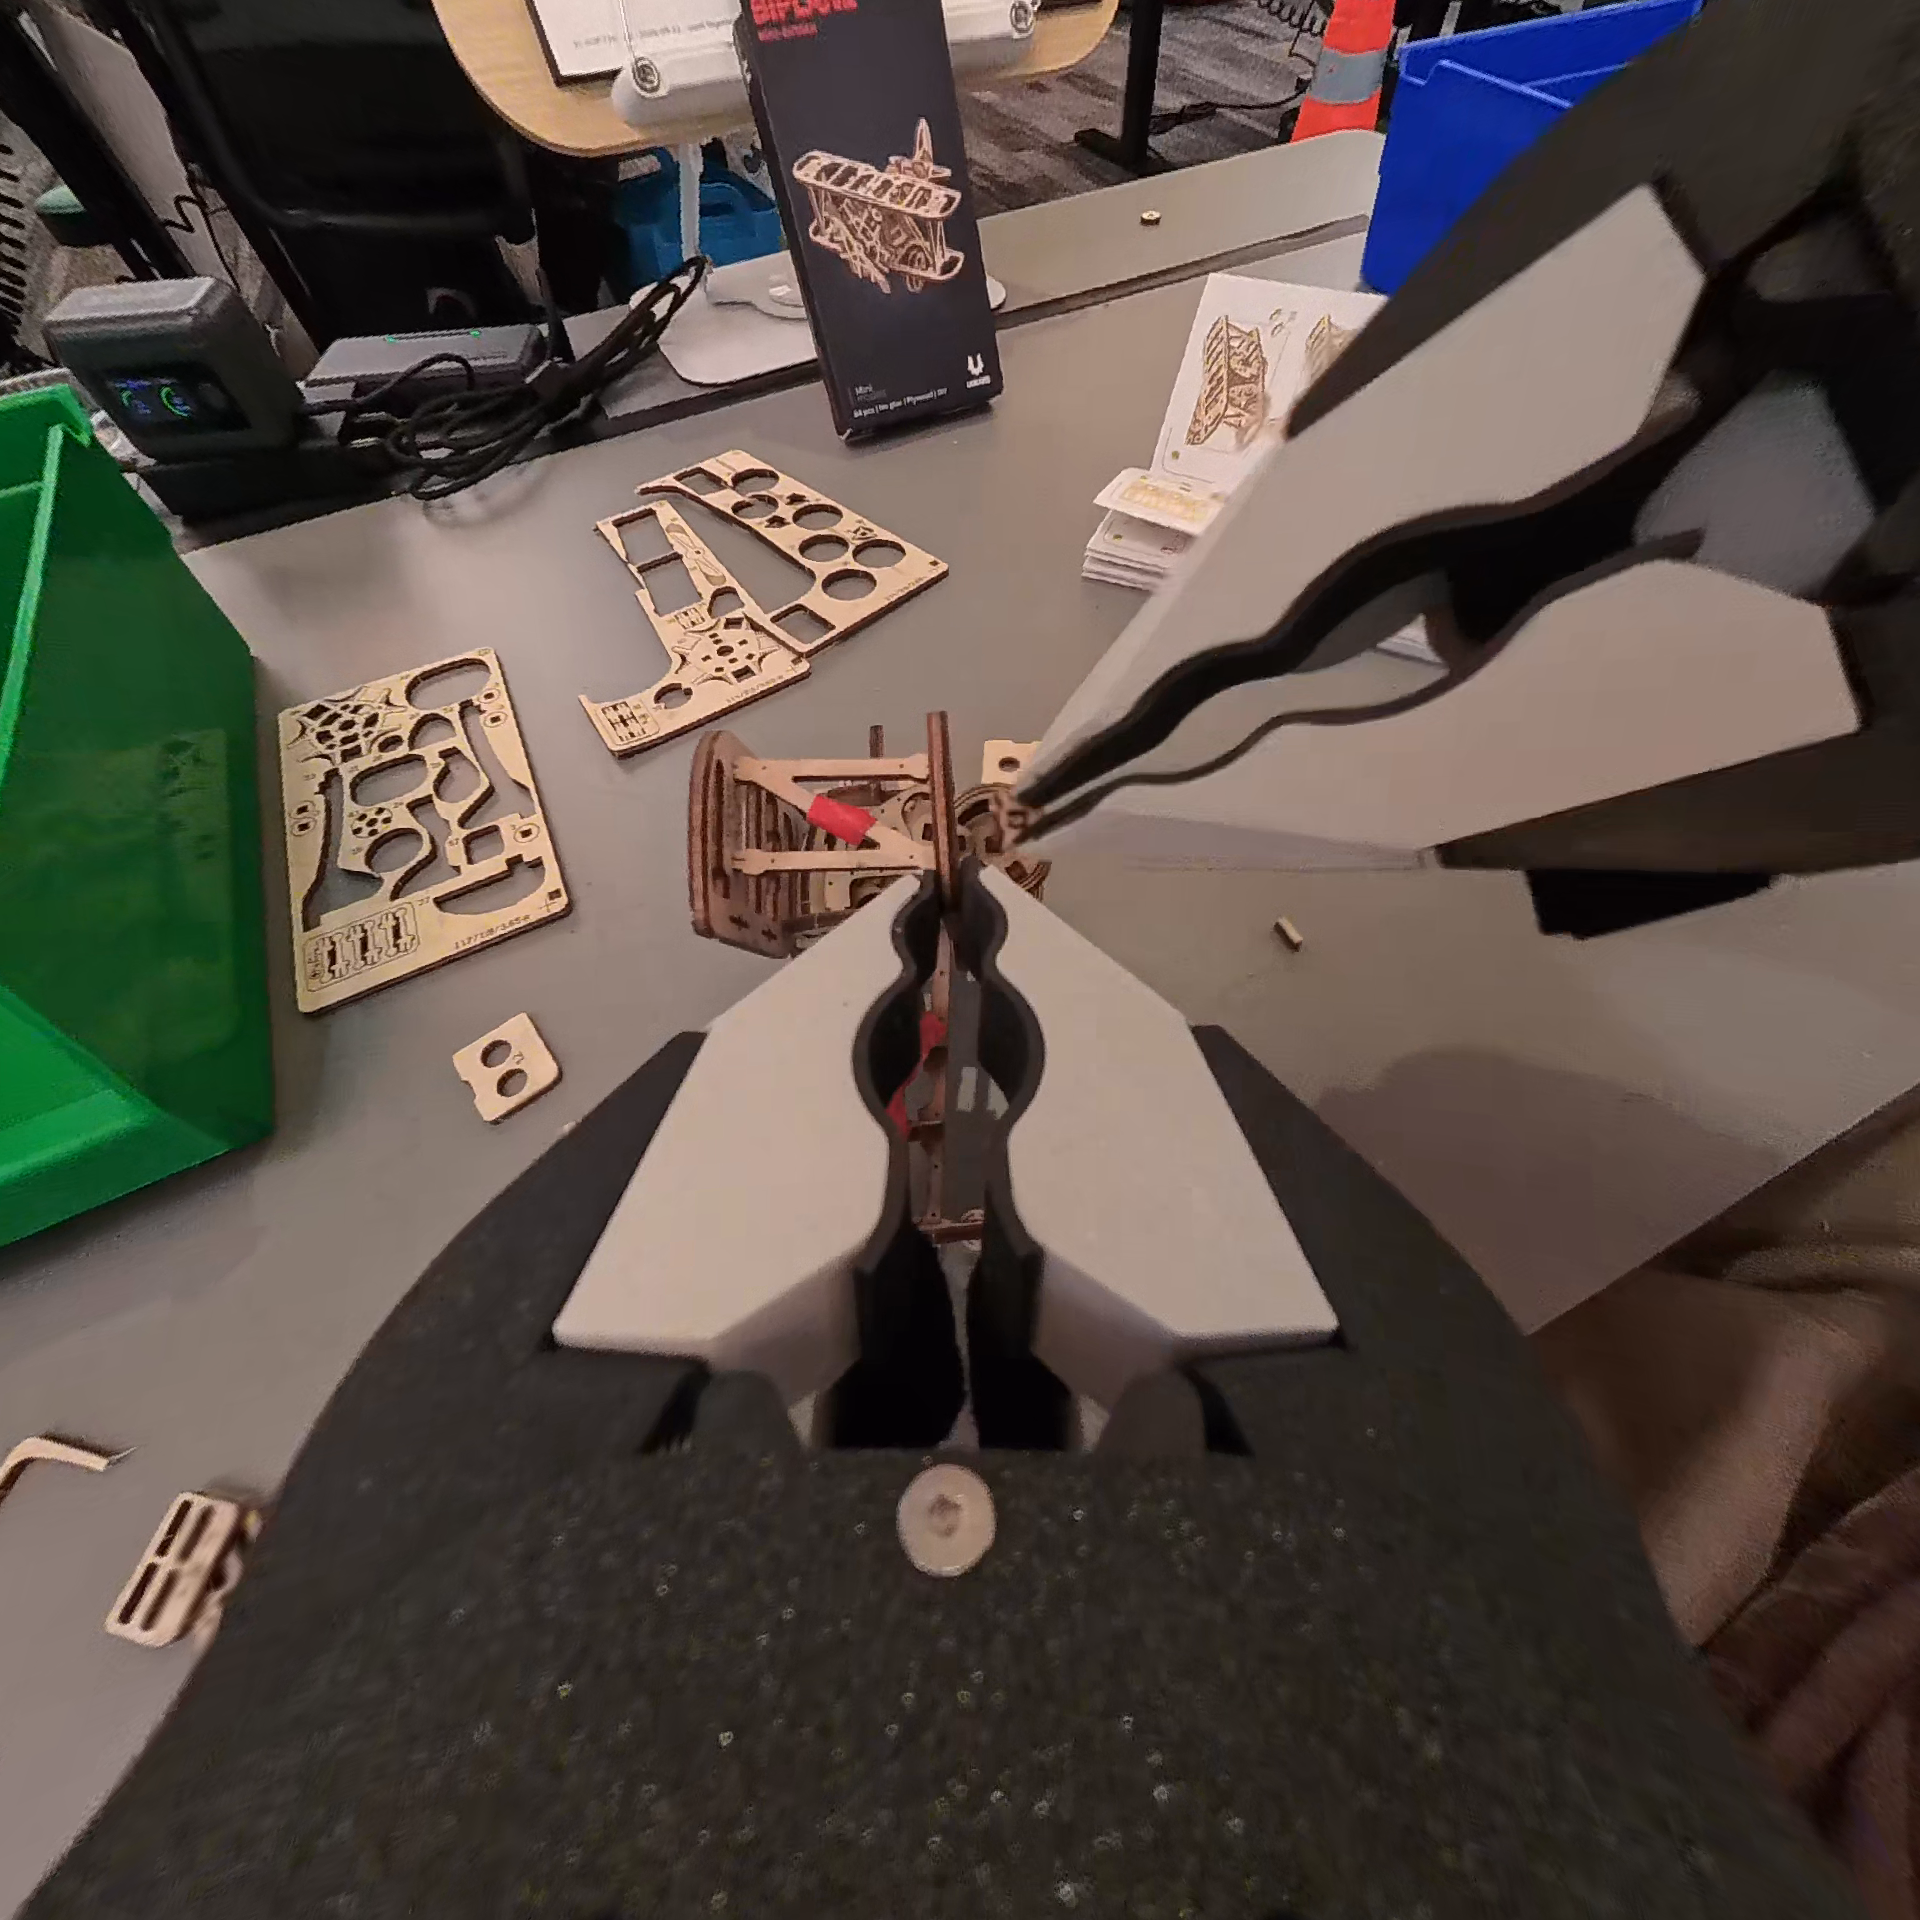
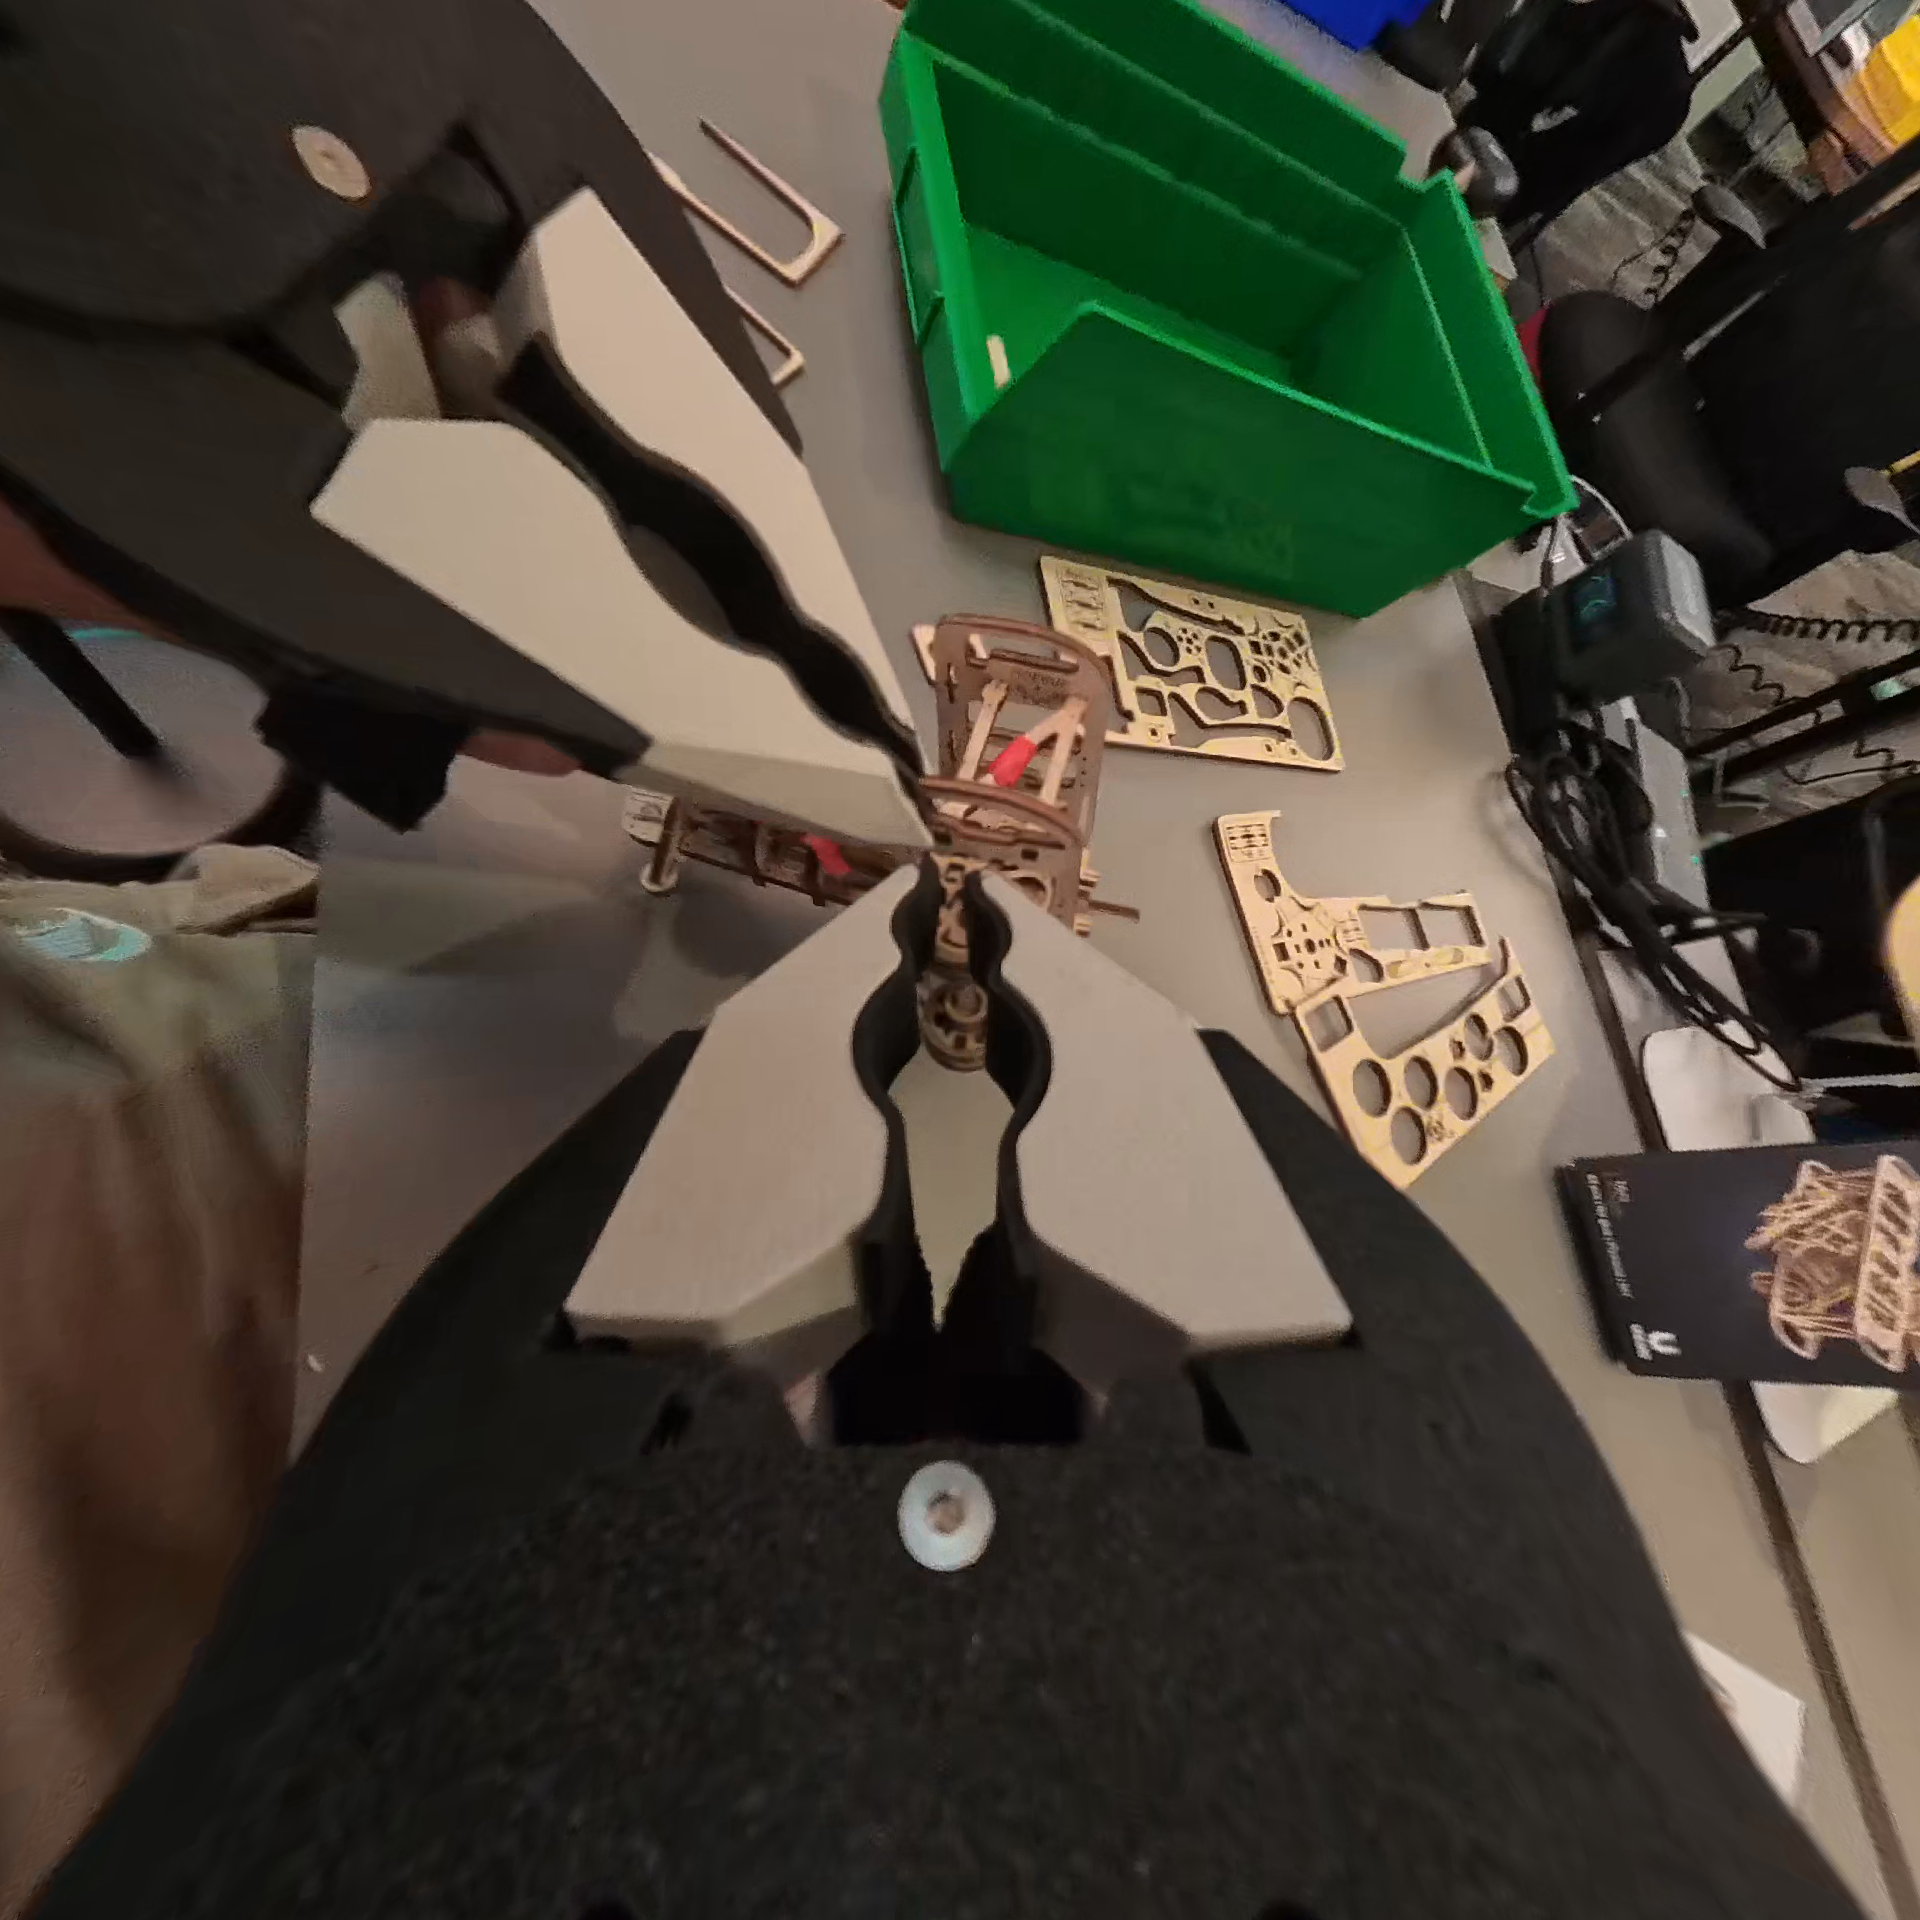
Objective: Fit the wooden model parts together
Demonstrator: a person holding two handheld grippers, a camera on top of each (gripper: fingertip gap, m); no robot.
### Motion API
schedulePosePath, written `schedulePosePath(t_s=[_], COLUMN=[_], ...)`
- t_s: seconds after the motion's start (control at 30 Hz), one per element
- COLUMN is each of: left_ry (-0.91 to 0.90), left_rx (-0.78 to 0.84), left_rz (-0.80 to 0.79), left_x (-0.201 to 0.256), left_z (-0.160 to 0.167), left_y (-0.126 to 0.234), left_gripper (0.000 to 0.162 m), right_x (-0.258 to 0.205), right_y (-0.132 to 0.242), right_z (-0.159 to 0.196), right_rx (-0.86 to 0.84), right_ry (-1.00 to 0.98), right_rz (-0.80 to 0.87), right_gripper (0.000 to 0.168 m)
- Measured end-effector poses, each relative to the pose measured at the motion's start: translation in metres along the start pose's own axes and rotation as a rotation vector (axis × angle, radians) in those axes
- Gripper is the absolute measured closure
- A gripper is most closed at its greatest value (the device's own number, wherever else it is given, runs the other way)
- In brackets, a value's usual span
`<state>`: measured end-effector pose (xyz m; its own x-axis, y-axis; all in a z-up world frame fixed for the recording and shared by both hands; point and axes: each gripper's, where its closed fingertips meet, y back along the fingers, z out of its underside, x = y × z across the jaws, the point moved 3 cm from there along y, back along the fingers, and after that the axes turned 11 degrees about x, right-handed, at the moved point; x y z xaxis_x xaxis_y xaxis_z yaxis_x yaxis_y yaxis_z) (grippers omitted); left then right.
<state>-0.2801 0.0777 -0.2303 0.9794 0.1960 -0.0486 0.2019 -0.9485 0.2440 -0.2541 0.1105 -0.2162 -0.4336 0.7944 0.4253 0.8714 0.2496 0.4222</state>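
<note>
While the left tongs (image 1: 951, 883) pinch the half-built wooden model (image 1: 821, 831) mid-table and the right tongs (image 2: 943, 883) pinch its wheeled end, emptied part sheets (image 1: 416, 821) suggest assembly well advanced.

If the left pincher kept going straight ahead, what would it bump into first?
Nothing new at first: the left gripper is already shut on the wooden model. Pushed on, the model's far end would probably meet the punched wooden sheets.

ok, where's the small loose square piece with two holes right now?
Left wrist view, lower left: the two-hole square piece lies flat on the grey table, just below the large punched-out sheet and right of the green bin.
</note>
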Motion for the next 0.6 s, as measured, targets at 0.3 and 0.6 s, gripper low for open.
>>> schedulePosePath(t_s=[0.3,0.6], left_ry=[-0.067,-0.069], left_rx=[-0.004,-0.010], left_rz=[-0.001,0.005], left_x=[0.006,0.008], left_z=[-0.001,0.000], left_y=[0.002,0.001], left_gripper=[0.162,0.162], right_x=[0.003,0.001], right_y=[-0.006,-0.006], right_z=[0.012,0.013], right_rx=[-0.147,-0.196], right_ry=[-0.056,-0.109], right_rz=[0.002,0.006], right_gripper=[0.165,0.164])
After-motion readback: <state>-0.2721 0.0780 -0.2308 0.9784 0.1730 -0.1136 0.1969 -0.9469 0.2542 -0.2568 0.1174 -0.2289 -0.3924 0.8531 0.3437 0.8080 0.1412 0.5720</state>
